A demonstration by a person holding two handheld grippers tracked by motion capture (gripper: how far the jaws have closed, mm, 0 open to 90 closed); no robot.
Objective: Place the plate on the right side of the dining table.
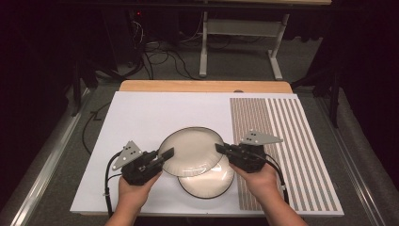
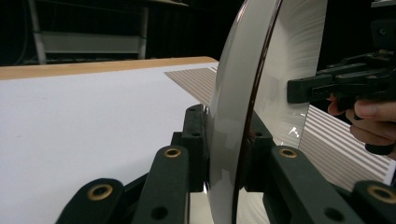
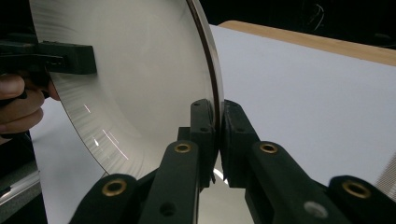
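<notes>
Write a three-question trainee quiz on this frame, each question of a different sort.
1. True or false: both tongs grip the rim of the upper plate.
2. What does the lower plate rest on? A) white board B) wooden strip C) floor
3. Fill in: the striped panel lies on the board's ___ side in the high view.

Key:
1. True: left tongs and right tongs clamp opposite edges.
2. A, the white board.
3. Right: striped panel.
</notes>
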